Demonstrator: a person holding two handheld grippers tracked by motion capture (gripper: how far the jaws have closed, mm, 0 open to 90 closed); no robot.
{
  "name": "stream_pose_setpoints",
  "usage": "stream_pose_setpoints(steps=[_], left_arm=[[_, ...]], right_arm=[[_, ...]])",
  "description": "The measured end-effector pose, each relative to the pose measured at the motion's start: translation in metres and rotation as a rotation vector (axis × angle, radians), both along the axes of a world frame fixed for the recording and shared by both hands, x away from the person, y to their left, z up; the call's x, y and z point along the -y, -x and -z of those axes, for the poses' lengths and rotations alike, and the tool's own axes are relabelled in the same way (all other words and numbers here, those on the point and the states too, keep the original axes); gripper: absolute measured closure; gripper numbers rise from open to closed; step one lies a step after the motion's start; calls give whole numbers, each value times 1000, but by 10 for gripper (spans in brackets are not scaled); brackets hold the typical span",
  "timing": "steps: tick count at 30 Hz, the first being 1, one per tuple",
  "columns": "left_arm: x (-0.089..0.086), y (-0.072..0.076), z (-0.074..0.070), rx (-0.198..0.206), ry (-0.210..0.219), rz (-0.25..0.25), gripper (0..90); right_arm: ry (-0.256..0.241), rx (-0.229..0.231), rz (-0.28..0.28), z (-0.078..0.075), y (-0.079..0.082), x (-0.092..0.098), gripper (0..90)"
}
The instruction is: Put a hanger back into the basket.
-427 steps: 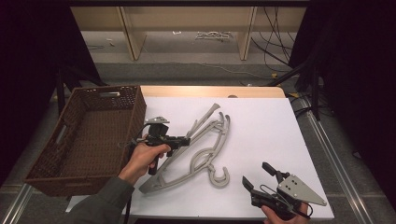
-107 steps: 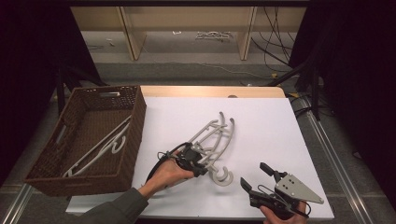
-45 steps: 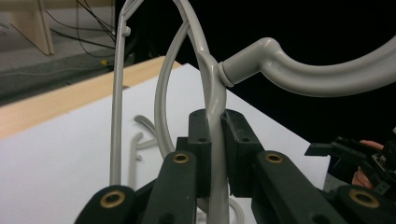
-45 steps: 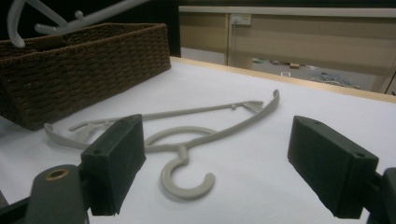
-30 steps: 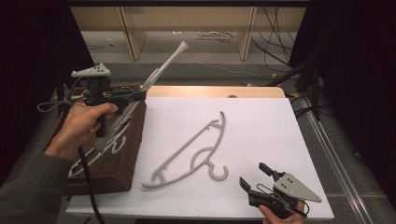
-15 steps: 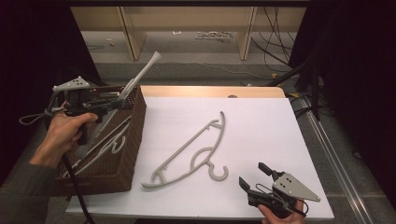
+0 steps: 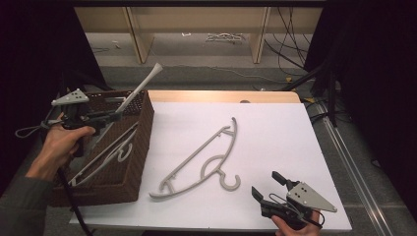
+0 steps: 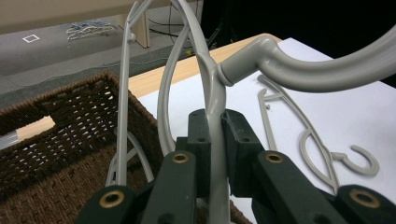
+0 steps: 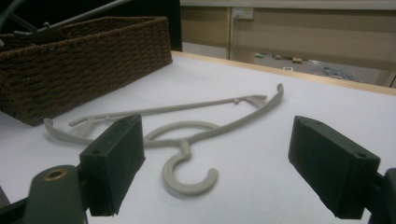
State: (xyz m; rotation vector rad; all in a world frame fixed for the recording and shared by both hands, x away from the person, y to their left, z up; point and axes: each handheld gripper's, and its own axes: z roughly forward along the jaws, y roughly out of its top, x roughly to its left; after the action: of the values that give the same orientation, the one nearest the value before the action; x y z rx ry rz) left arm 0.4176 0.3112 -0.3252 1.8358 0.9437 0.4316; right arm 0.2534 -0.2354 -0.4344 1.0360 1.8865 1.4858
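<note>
the left gripper (image 7: 112, 116) has its jaws clenched on a grey hanger (image 8: 212, 100), holding it tilted above the wicker basket (image 7: 135, 162), where another hanger (image 7: 105, 153) lies. right of the basket, a third hanger (image 7: 199, 162) lies on the white worktop (image 7: 285, 132); beyond it, the right gripper (image 7: 273, 189) rests, jaws released.

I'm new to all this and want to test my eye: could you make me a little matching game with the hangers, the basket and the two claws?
Things:
1. hanger in the left claw
2. hanger on the white board
3. wicker basket
4. right claw

States:
A. open, holding nothing, near the board's front edge
B. lying flat, hook toward the person
C. raised over the basket, tilted, clamped
D. at the table's left, with a hanger lying inside

Pairs: 1-C, 2-B, 3-D, 4-A
</note>
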Motion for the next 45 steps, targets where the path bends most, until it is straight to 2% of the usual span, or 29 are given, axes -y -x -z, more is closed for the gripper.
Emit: stream_pose_setpoints(steps=[1, 2, 5, 10, 19, 21, 26, 27, 32, 38, 40, 43, 44, 45], left_arm=[[-1, 1, 1, 0, -1, 1, 818], [-3, 2, 3, 2, -6, 3, 818], [-7, 5, 7, 13, -17, 13, 818], [-15, 10, 15, 9, -17, 14, 817], [-36, 19, 27, 2, -38, -4, 816], [-40, 21, 30, 1, -67, -4, 817], [-52, 26, 39, -18, -67, -22, 815], [-56, 27, 40, -20, -68, -24, 815], [-67, 32, 47, -38, -74, -43, 815], [-70, 31, 58, -92, -98, -54, 811], [-69, 29, 62, -103, -82, -56, 812], [-65, 26, 66, -122, -113, -49, 811], [-64, 25, 67, -124, -120, -44, 810], [-62, 24, 68, -132, -146, -38, 810]], right_arm=[[5, -11, -3, 0, 0, 0, 195], [3, 2, 0, 0, 0, 0, 195], [3, -3, -1, 0, 0, 1, 196], [8, -5, -1, 1, 0, 1, 196], [5, -1, 2, 1, 0, 0, 197], [12, -10, -6, 1, -1, 1, 197], [7, -6, -6, 1, -1, 0, 197], [-6, -5, -8, 2, -1, -1, 198], [13, -12, -2, 2, -1, 0, 198], [18, -18, -5, 1, -1, -1, 198], [14, -23, -4, 1, -1, -1, 198], [13, -3, -2, 2, -2, -2, 198], [13, -17, -5, 1, -1, -1, 198], [21, -19, -6, 1, -1, -1, 198]])
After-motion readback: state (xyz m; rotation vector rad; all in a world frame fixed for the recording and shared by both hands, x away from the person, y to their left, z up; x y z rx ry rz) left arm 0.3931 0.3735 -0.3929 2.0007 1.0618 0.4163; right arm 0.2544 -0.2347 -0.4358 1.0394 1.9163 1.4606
